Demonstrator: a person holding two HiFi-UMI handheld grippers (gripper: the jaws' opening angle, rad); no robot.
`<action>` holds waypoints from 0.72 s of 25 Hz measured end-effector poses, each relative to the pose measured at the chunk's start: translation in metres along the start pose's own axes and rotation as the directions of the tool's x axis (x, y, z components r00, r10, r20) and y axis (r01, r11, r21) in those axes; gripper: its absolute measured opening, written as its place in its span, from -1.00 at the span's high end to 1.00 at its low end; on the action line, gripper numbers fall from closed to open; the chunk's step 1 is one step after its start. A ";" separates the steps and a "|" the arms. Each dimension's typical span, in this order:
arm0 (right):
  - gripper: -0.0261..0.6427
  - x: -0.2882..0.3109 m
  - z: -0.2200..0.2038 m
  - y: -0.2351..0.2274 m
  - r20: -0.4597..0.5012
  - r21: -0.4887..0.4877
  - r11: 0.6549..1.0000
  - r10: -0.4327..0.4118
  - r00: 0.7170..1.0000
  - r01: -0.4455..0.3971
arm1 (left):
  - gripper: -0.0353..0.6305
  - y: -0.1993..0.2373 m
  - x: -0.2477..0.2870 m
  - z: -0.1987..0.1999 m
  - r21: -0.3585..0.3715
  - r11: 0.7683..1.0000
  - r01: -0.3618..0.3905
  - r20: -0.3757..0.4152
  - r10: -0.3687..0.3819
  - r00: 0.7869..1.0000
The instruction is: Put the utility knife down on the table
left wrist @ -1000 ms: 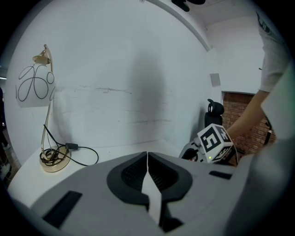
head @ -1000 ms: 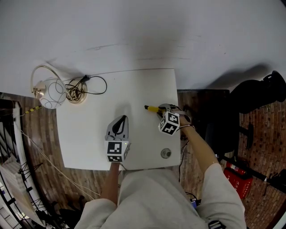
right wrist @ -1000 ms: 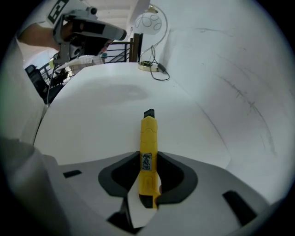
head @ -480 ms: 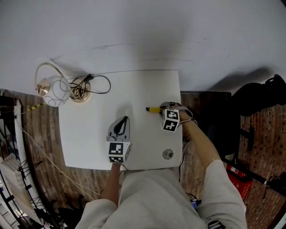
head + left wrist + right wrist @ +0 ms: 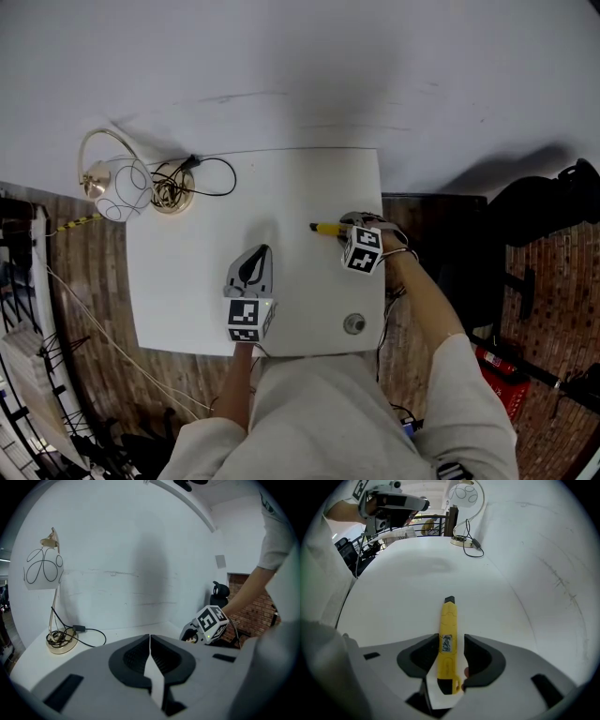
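The yellow utility knife (image 5: 449, 618) lies flat on the white table (image 5: 206, 281), near its right edge, black tip pointing left in the head view (image 5: 324, 228). My right gripper (image 5: 451, 641) points steeply down over the knife's rear end. Its jaws have just been opening and stand open on either side of the handle, with a small gap on each side. In the head view the right gripper (image 5: 348, 225) is at the knife's right end. My left gripper (image 5: 255, 255) hovers over the table's middle front, shut and empty (image 5: 150, 641).
A wire-globe lamp (image 5: 117, 183) with a brass base and black cable (image 5: 211, 173) stands at the table's far left corner. A small round grey fitting (image 5: 353, 323) sits near the front right corner. A dark chair (image 5: 553, 202) is beyond the right edge.
The right gripper's marker cube has rolled slightly over the knife. The knife stays in the same spot on the table. The left gripper has not moved.
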State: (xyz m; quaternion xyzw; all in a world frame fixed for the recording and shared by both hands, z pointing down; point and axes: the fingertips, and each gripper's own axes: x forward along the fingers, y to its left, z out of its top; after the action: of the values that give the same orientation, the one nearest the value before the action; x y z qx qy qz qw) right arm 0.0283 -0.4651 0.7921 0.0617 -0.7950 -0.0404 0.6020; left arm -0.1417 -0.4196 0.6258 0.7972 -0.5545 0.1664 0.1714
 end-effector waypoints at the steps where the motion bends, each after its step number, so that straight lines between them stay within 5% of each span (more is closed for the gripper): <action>1: 0.40 0.000 0.000 -0.001 0.001 0.003 1.000 -0.005 1.000 0.005 | 0.87 0.000 0.000 0.000 0.001 1.000 0.000 -0.001 0.000 1.000; 9: 0.40 -0.011 0.002 0.002 0.050 0.055 0.997 -0.048 0.998 0.045 | 0.87 -0.005 -0.002 0.003 0.010 1.000 0.009 0.005 -0.009 1.000; 18: 0.76 -0.049 0.007 -0.003 0.158 0.196 0.967 -0.195 0.968 0.162 | 0.87 -0.010 -0.005 0.005 0.021 1.000 0.012 0.018 -0.012 1.000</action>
State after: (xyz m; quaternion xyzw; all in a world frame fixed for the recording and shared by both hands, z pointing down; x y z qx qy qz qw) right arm 0.0350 -0.4608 0.7434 0.1842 -0.8366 -0.0272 0.5153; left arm -0.1337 -0.4141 0.6181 0.8037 -0.5494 0.1641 0.1590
